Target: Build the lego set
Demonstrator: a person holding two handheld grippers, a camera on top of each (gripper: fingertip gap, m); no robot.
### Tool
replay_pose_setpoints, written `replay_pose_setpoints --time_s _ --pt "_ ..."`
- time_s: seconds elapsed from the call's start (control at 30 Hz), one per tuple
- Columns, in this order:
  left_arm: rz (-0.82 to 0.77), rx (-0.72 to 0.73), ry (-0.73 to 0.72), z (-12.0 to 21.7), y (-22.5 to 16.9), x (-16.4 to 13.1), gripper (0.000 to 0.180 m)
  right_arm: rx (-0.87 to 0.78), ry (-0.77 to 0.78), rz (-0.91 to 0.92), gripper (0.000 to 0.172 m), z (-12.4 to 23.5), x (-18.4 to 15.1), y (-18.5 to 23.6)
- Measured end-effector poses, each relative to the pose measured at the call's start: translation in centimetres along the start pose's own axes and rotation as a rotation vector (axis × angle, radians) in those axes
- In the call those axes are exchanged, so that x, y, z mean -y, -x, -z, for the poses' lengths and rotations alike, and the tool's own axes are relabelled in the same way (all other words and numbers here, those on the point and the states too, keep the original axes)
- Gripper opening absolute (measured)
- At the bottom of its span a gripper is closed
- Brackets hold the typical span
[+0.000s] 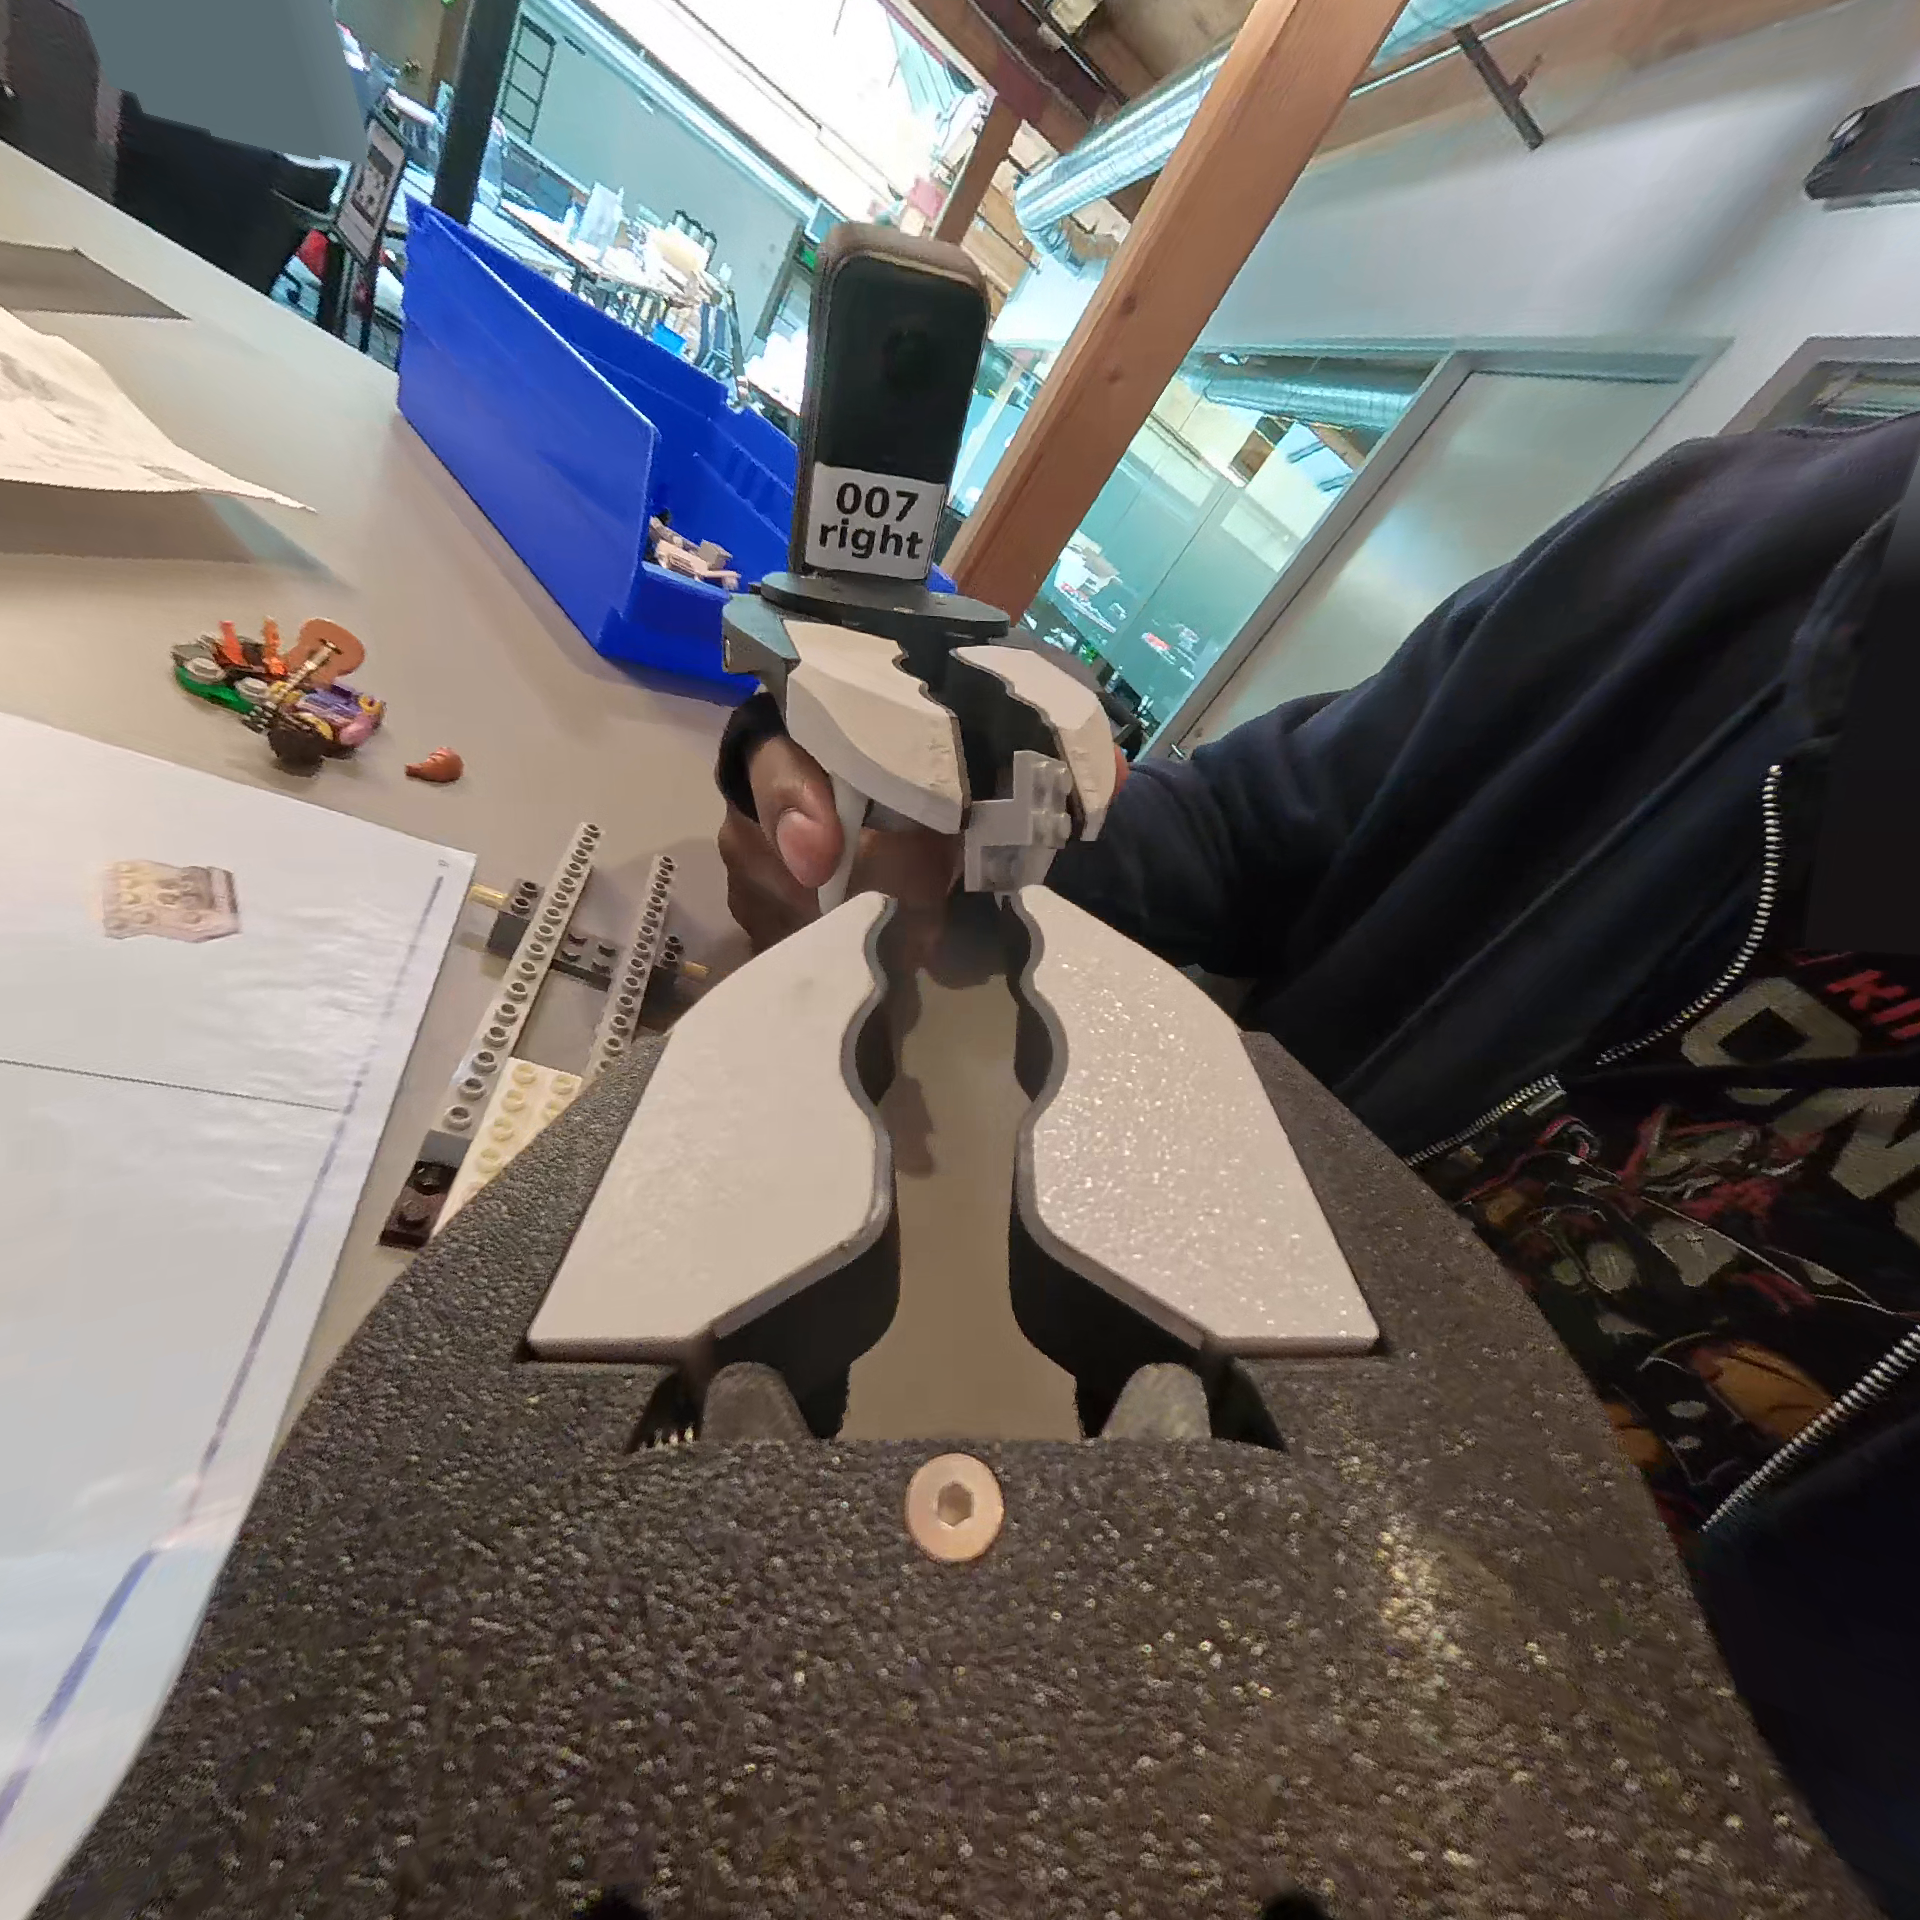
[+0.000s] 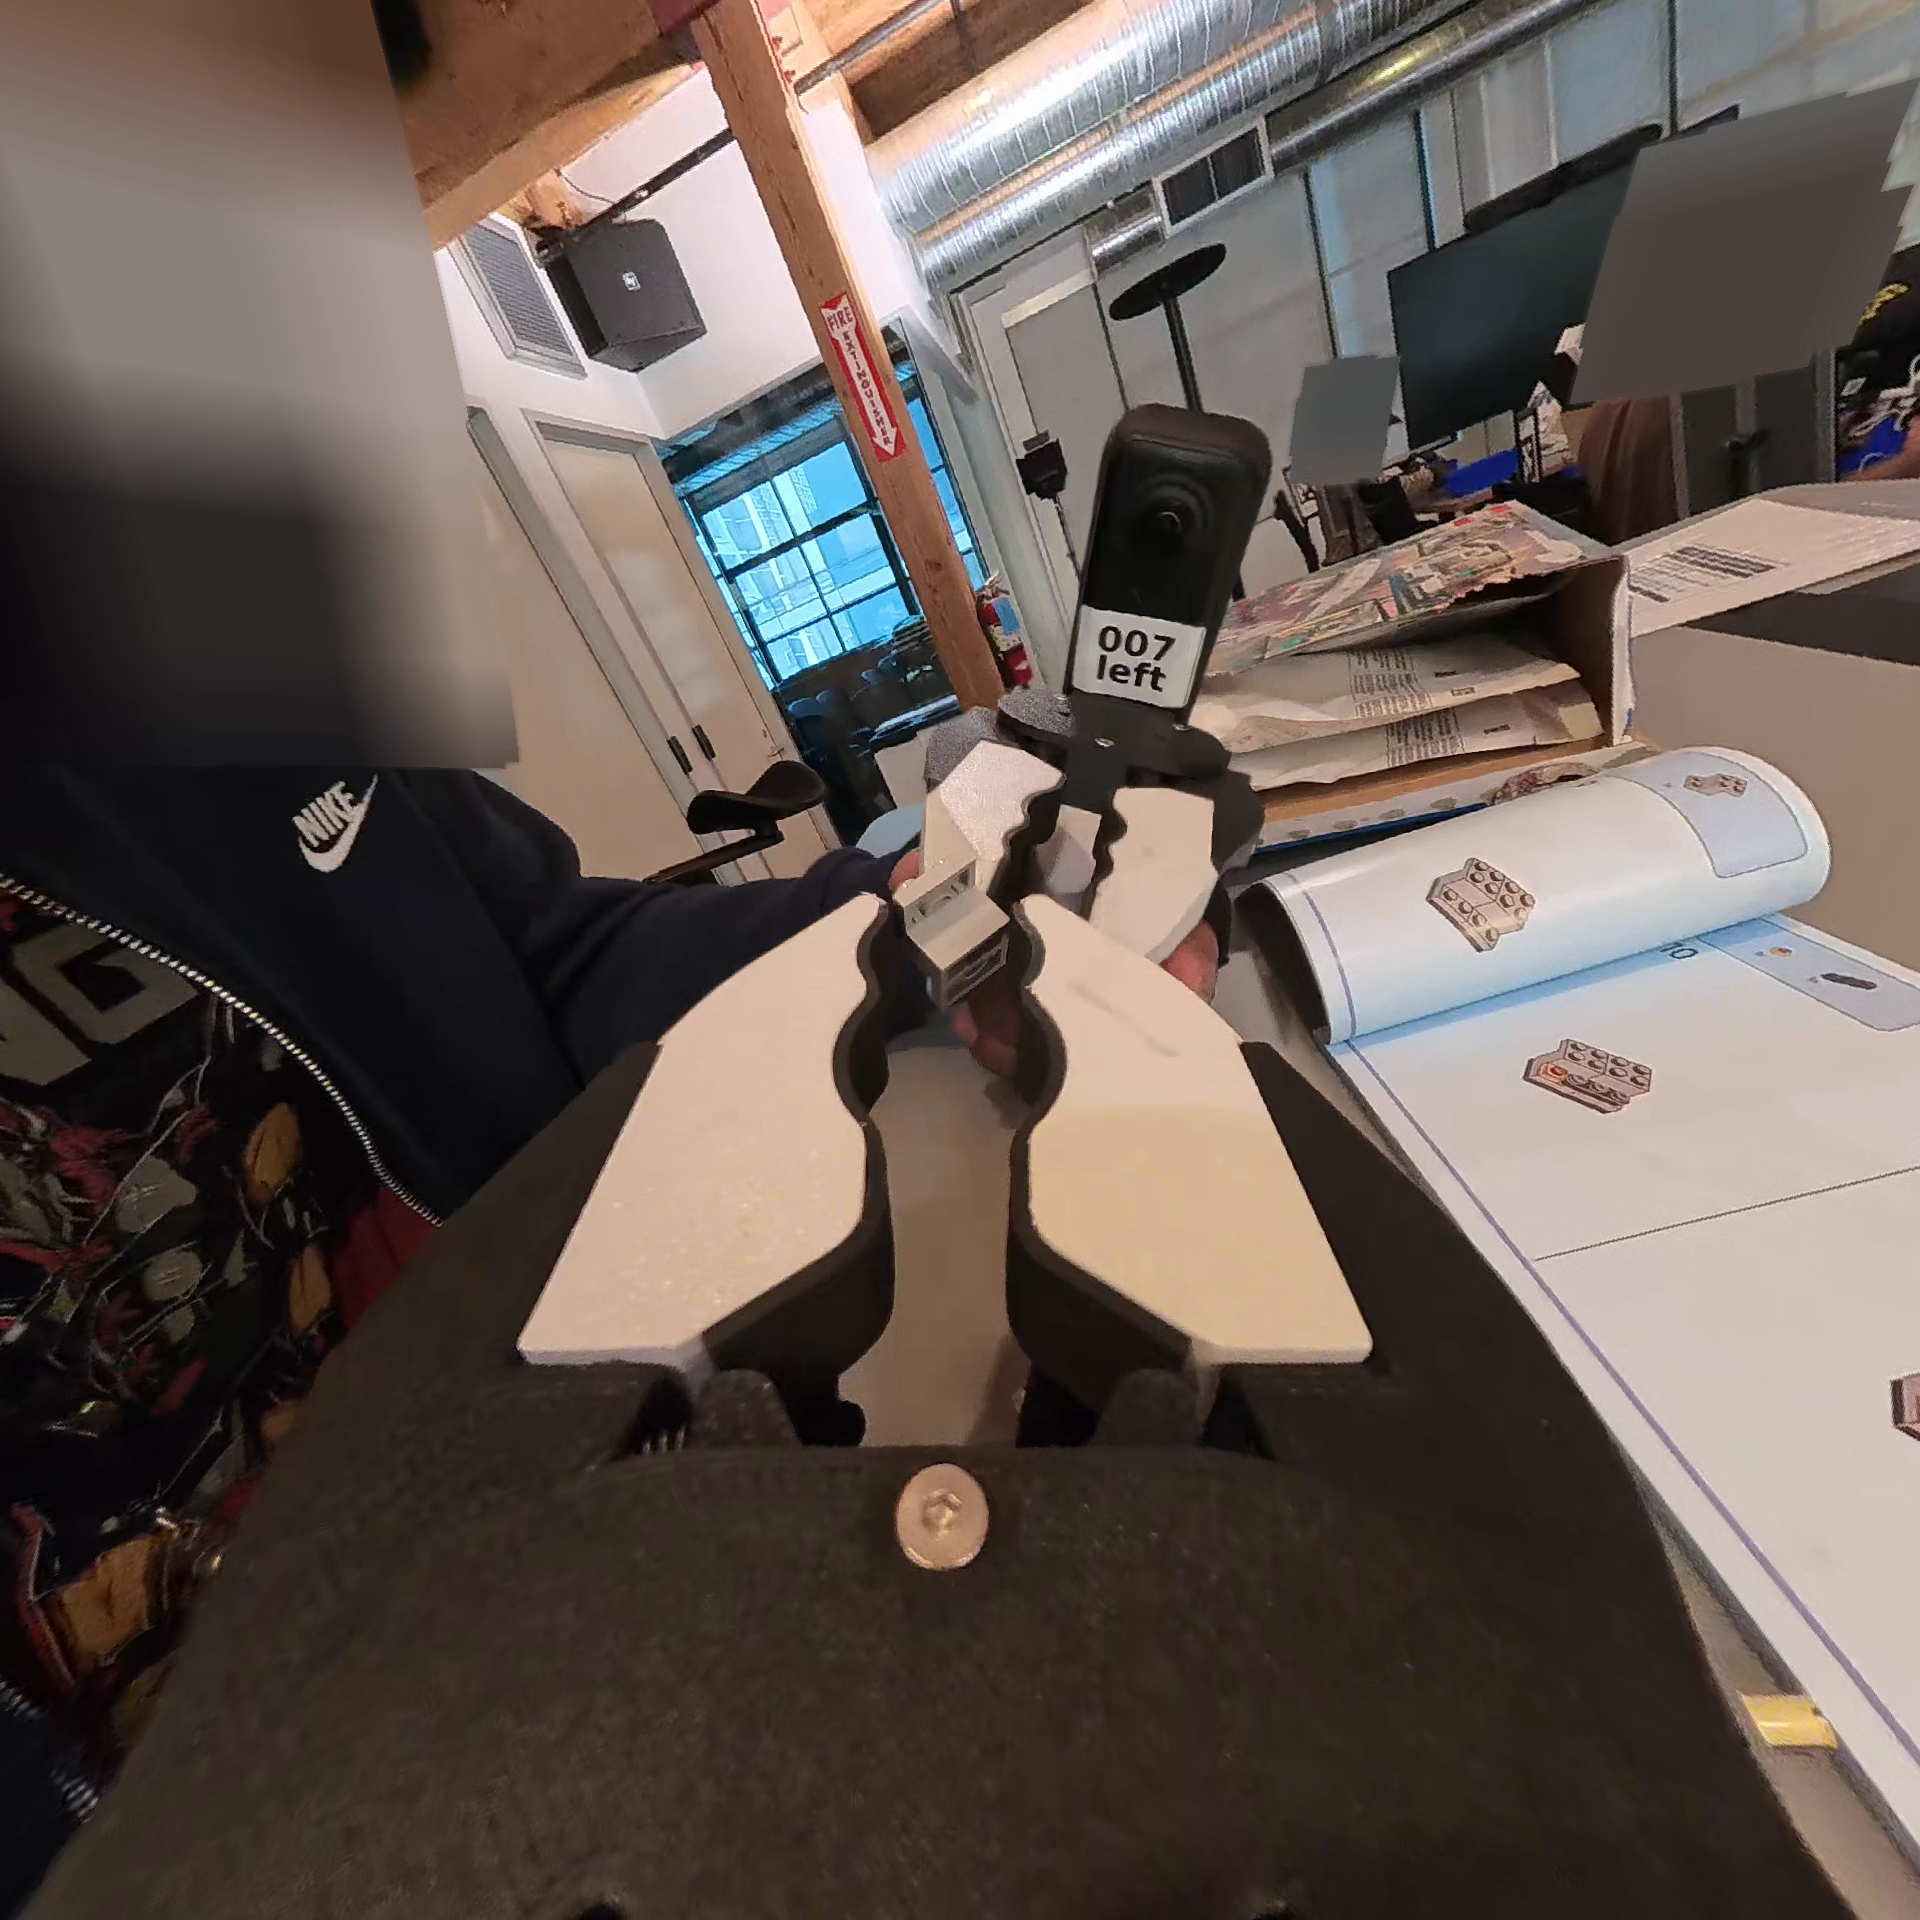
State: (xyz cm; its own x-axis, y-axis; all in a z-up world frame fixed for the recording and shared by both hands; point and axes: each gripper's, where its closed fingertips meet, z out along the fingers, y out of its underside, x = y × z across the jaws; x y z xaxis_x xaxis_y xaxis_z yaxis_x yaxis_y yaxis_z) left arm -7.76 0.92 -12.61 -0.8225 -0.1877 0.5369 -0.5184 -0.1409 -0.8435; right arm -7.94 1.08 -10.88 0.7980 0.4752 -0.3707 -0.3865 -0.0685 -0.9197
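Both grippers are raised above the table and face each other. My right gripper [image 2: 951, 920] is shut on a small grey brick piece [image 2: 961, 951], which sits between its fingertips. The left wrist view shows the same: the brick [image 1: 1039, 800] is clamped in the right gripper [image 1: 1013, 831]. My left gripper [image 1: 954, 904] is open, with nothing between its pads. Its fingertips are just below the brick's lower end. In the right wrist view, one finger [image 2: 966, 831] of the left gripper [image 2: 1049, 904] meets the top of the brick, and the other finger stands well clear.
An open instruction booklet [image 1: 156, 1039] [image 2: 1558, 1039] lies on the grey table. Beside it are a build of long grey studded beams [image 1: 561, 987], a pile of small coloured parts [image 1: 281, 675] and a blue bin [image 1: 540, 436]. A cardboard box of papers [image 2: 1455, 665] is behind. A person's dark sleeve [image 1: 1455, 831] is close.
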Motion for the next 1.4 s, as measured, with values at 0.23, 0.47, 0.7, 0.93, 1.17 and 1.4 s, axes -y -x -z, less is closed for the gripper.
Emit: replay_pose_setpoints --time_s 0.23,0.47,0.7,0.93,1.17,1.4 --pt "0.006 -0.078 -0.006 -1.3 -0.9 -0.2 0.009 0.015 -0.027 -0.018 0.020 0.2 -0.1 0.4" --pt "0.013 -0.070 -0.001 -1.3 -0.8 -0.2 0.005 -0.005 0.020 0.026 0.020 0.7 -0.5 0.4" --pt "0.072 -0.009 0.074 -0.8 0.0 -1.2 0.004 -0.118 0.147 0.158 0.023 1.0 -1.5 -0.5" --pt "0.128 0.200 0.344 0.2 2.6 -5.4 0.004 -0.178 0.471 0.262 0.032 2.4 -4.9 -0.6" --pt "0.197 0.294 0.468 0.2 3.7 -7.4 0.004 -0.220 0.762 0.353 0.033 3.5 -9.5 -1.9" --pt "0.218 0.301 0.474 0.3 4.0 -7.6 0.004 -0.235 0.853 0.413 0.026 3.4 -10.9 -2.3"
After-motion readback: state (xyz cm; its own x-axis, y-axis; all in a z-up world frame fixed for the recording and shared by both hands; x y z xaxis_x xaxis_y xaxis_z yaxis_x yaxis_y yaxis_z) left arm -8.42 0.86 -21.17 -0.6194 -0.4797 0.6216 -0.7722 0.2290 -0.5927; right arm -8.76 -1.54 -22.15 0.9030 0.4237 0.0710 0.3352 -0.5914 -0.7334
